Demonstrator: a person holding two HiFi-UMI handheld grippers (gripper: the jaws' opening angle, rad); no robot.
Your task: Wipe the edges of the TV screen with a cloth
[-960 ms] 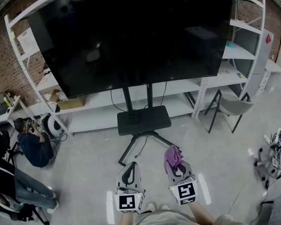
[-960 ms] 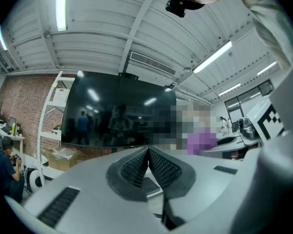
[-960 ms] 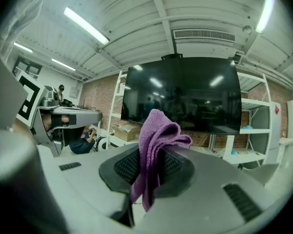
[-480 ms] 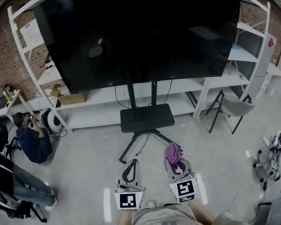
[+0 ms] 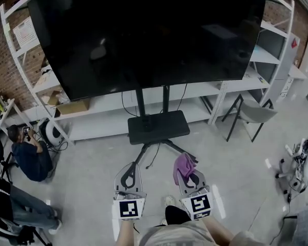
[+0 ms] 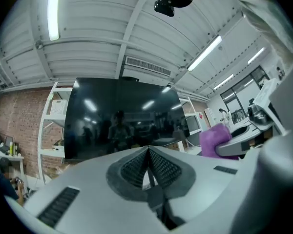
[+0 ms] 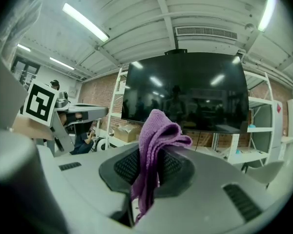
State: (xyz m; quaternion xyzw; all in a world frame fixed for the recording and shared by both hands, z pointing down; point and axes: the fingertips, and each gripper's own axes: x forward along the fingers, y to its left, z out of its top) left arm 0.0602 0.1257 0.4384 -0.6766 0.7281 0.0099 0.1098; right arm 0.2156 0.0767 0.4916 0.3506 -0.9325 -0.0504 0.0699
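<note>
A large dark TV screen (image 5: 143,35) on a black floor stand (image 5: 158,127) fills the upper half of the head view, its glass showing faint reflections of ceiling lights. Behind it stand white shelving units (image 5: 275,60) against a brick wall (image 5: 10,70).

At the bottom centre of the frame, a person holds two hand-held grippers side by side, both pointing toward the stand and well short of the screen. The left hand-held gripper (image 5: 129,166) sits lower centre-left. In its own view the two jaws meet in a thin seam with nothing between them.

The right hand-held gripper (image 5: 191,178) sits lower centre-right. Its jaws are clamped on a purple cloth (image 5: 184,165). In the right gripper view the cloth rises above the jaw tips in a folded bunch and hangs down between the ribbed pads, in front of the screen in the picture but not touching it. The same cloth shows at the right edge of the left gripper view.

Each gripper carries a cube with black-and-white square markers near the person's hands.

A grey chair (image 5: 254,114) stands on the concrete floor (image 5: 92,178) at the right of the frame, beside the shelving. At the left edge a person in dark clothes (image 5: 30,157) sits low by the shelves. Another person's legs in jeans (image 5: 25,211) show in the lower left corner.
</note>
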